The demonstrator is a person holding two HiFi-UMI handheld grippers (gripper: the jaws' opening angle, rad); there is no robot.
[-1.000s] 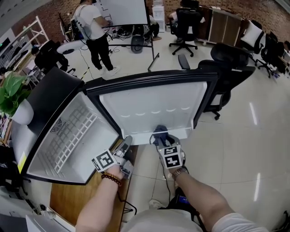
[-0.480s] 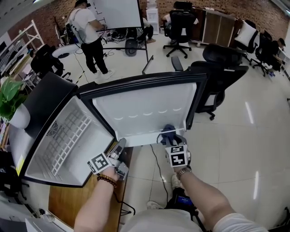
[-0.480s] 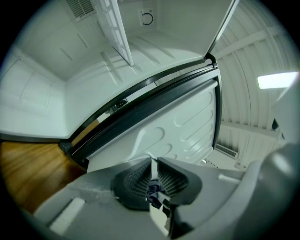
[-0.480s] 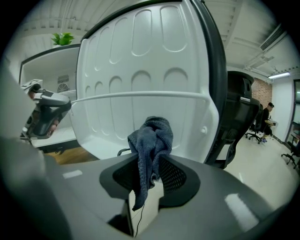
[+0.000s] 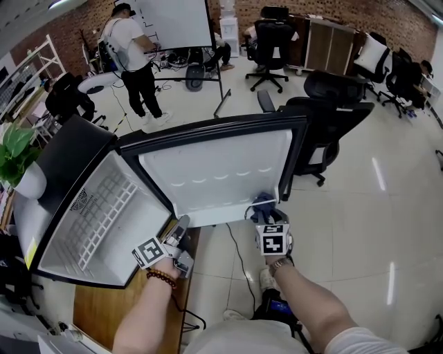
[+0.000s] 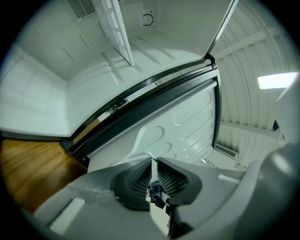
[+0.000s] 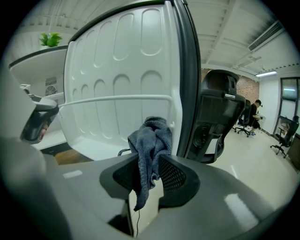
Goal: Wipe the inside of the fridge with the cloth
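My right forearm point(image 5: 311, 304) ran up from the lower middle of the head view. The wrist was straight and the right claw point(image 5: 265, 211) tipped downward at the lower right corner of the open white-lined fridge door point(image 5: 214, 173). My left forearm point(image 5: 142, 321) came up from the bottom left with a beaded bracelet point(image 5: 166, 275) on the wrist. The left claw point(image 5: 181, 228) was held level by the lower hinge corner of the black mini fridge with the white interior point(image 5: 69, 148).

Right claw: jaws part-way apart and clamped on the crumpled blue-grey terry cloth point(image 7: 151, 136). The cloth bunched up above the pads and hung a tail down between them. It sat in front of the door's bottom shelf, by the right end of the white door rail point(image 7: 117, 99). I couldn't tell if it touched the plastic.

Left claw: narrow slit, pads apart. A small dark bit sat low in the gap; I couldn't tell what it was. The claw pointed at the door's lower edge, close to it.

Around:
- a white wire shelf point(image 5: 104, 207) inside the fridge, centre left
- a wooden tabletop point(image 5: 104, 304) under the fridge
- a black office chair point(image 5: 332, 110) behind the door, upper right
- a green plant point(image 5: 15, 148) at the left edge
- a person in a white shirt point(image 5: 131, 45) at a whiteboard point(image 5: 176, 21), top left
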